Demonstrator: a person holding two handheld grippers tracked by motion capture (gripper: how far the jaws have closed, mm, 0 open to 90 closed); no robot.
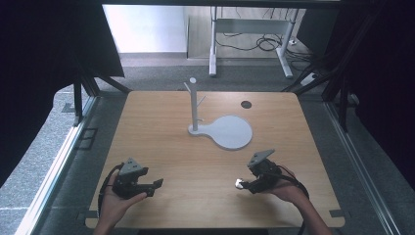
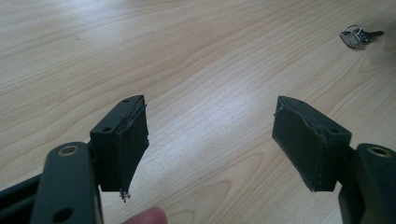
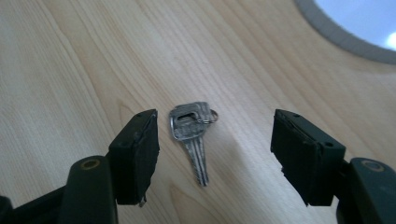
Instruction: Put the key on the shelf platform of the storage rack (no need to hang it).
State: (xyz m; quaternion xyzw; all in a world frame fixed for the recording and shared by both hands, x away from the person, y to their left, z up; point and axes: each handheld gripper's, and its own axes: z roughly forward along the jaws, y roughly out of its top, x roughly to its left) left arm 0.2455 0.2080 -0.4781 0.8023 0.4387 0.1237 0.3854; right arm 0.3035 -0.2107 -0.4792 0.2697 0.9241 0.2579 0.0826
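Silver metal key [image 3: 190, 135] on a small ring, lying flat on the light wooden tabletop [image 1: 171, 161], untouched — the pickup is judged to be at the approach stage, with the grasp, the lift and probably the hanging on the white peg stand with its round base [image 1: 215, 125] all left to do. The right gripper [image 3: 215, 149] is held low and nearly level over the wood, its jaws standing wide apart with nothing pressed; the key lies between them, nearer the left-hand jaw in the right gripper view, its blade pointing back toward the gripper body and its bow and ring away from it. The rim of the stand's base appears beyond the jaws, at upper right. The left gripper [image 2: 210, 140] rests in the person's left hand [image 1: 115, 203] near the table's near edge, likewise level, jaws released and empty — the key appears far ahead of them and off to the right, well apart. In the high view both forearms enter from the bottom, grippers angled inward toward each other
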